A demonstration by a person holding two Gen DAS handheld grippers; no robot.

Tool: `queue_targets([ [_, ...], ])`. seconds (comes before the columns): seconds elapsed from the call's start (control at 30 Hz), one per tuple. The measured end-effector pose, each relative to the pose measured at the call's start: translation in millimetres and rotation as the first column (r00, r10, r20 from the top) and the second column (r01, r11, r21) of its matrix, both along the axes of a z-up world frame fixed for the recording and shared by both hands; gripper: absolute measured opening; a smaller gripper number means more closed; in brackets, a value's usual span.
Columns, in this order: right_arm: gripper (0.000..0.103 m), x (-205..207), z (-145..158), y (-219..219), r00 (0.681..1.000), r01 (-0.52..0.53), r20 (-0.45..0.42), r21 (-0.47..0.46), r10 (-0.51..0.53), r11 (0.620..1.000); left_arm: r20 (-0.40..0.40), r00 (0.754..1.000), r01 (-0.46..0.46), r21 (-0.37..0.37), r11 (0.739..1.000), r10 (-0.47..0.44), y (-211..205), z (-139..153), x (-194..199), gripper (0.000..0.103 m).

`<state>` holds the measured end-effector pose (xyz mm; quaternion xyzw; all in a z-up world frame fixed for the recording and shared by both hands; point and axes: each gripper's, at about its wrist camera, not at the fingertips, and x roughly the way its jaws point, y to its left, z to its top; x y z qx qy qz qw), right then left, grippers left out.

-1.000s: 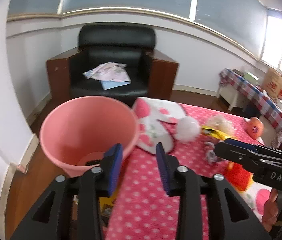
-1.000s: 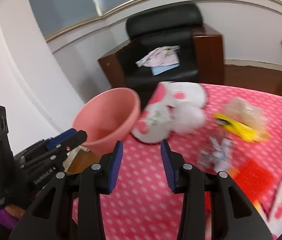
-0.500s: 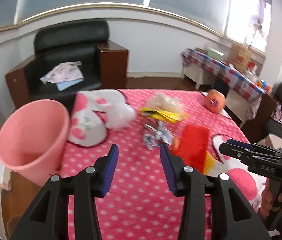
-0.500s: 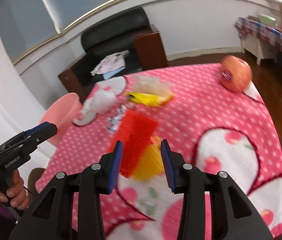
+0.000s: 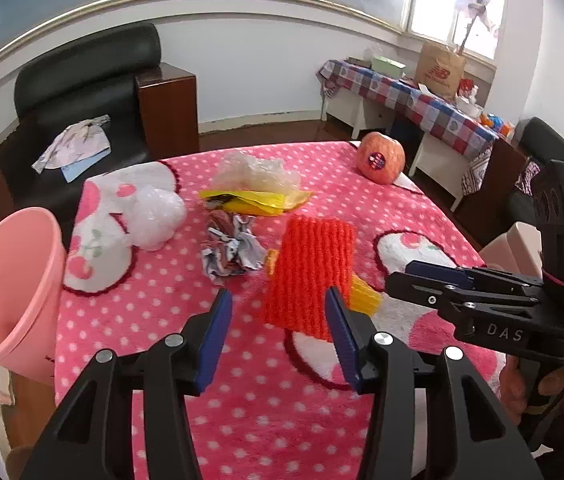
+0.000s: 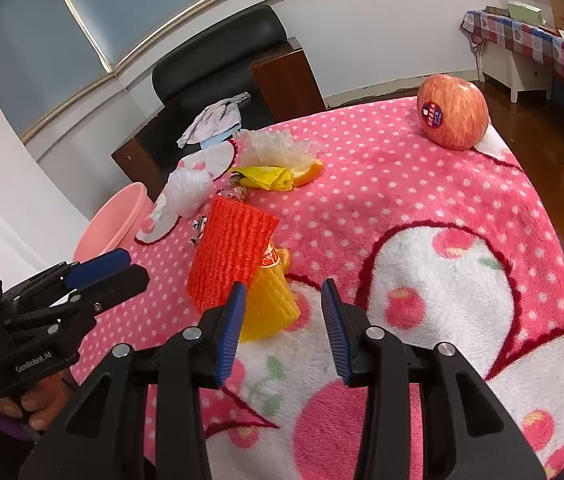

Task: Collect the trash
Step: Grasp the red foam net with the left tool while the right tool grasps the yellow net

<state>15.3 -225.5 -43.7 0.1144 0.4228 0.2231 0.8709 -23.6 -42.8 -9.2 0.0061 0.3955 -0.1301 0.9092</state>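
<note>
A fleecy pink polka-dot cloth (image 5: pixel 266 392) covers the table, a black armchair (image 5: pixel 94 92) behind it. A smooth pink bin (image 5: pixel 10 292) stands at the table's left edge; its inside cannot be seen. The trash lies mid-table: ribbed orange foam net (image 5: pixel 309 268), yellow net (image 6: pixel 270 308) under it, crumpled paper (image 5: pixel 230 250), yellow wrapper (image 5: pixel 254 200), clear plastic (image 5: pixel 254 172), white wad (image 5: pixel 154 216). An apple (image 6: pixel 451 112) sits apart. The left gripper (image 5: pixel 278 320) has just been opening, nothing between its jaws; the right gripper (image 6: pixel 282 316) is spread, empty.
</note>
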Motion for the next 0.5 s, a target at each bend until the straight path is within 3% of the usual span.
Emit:
queue_targets([
  [0.17,0.04,-1.0,-5.1,-4.4,1.0,0.009,-0.011,0.013,-0.008,1.0,-0.023,0.999,0.032,0.003,0.999,-0.032,-10.0,-7.8,10.8,0.051],
  [0.27,0.04,-1.8,-8.7,-6.4,1.0,0.011,-0.021,0.014,-0.01,1.0,-0.046,0.998,0.04,0.045,0.998,-0.038,-17.7,-22.7,22.1,0.054],
  [0.5,0.04,-1.7,-11.9,-8.3,0.999,0.011,-0.033,0.02,-0.01,1.0,-0.078,0.995,0.062,0.033,0.998,-0.059,-23.9,-43.2,32.8,0.053],
])
